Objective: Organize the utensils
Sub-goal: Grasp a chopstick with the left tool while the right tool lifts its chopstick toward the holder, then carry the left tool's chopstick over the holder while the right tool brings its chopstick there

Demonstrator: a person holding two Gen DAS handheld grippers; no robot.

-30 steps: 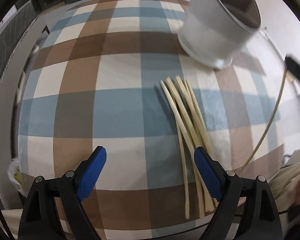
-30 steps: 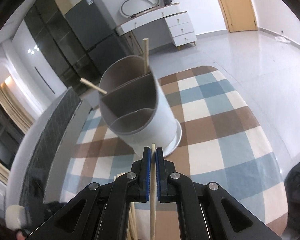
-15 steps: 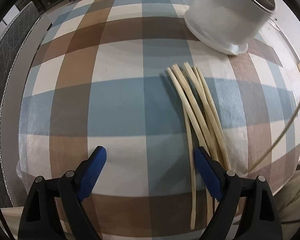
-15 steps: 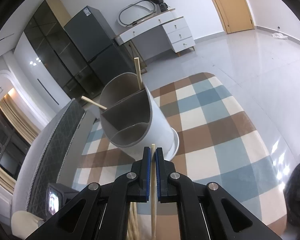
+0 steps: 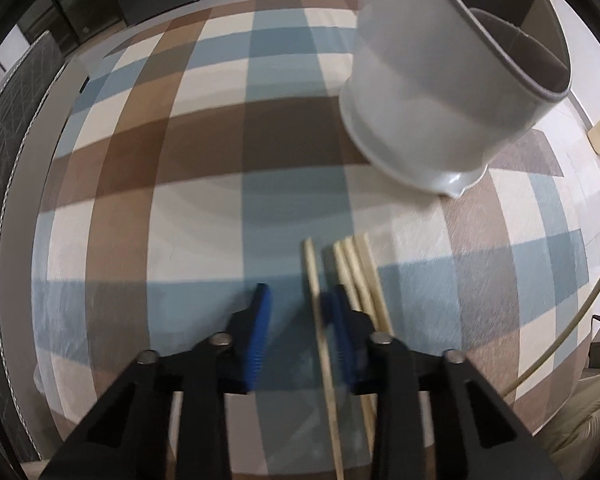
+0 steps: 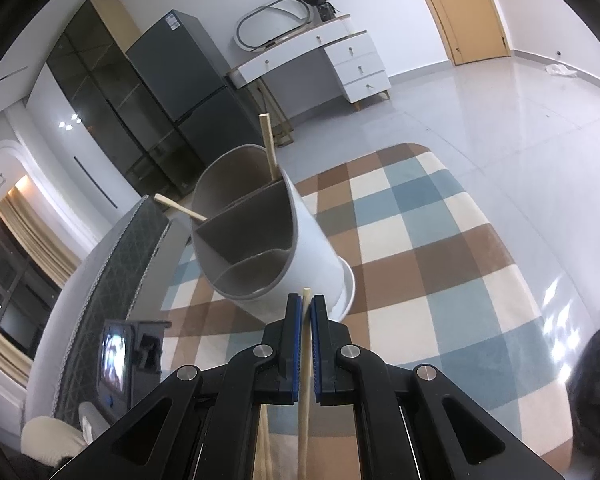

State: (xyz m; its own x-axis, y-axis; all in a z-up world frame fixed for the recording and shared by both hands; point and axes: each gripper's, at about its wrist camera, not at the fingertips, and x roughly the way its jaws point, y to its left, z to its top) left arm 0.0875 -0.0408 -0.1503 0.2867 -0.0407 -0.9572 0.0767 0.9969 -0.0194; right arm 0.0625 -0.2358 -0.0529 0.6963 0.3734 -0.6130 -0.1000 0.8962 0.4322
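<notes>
A grey round utensil holder (image 5: 444,92) with inner dividers stands on the checked tablecloth (image 5: 180,184); in the right wrist view the holder (image 6: 268,248) has two chopsticks (image 6: 269,148) leaning in its far compartment. Several pale chopsticks (image 5: 360,276) lie on the cloth. My left gripper (image 5: 298,308) is low over them, half closed around one chopstick (image 5: 318,312), its right finger between that one and the others. My right gripper (image 6: 306,316) is shut on a single chopstick (image 6: 305,364), held just in front of the holder's base.
The table's rounded edge runs along the left, beside a dark quilted chair back (image 5: 4,120). A thin cable (image 5: 572,320) curves at the right. A fridge (image 6: 188,92), white dresser (image 6: 332,60) and door (image 6: 460,8) stand beyond the table.
My left gripper has moved forward and down onto the chopsticks and its jaws have closed from wide to narrow around one. The right gripper has drawn back slightly, still holding its chopstick.
</notes>
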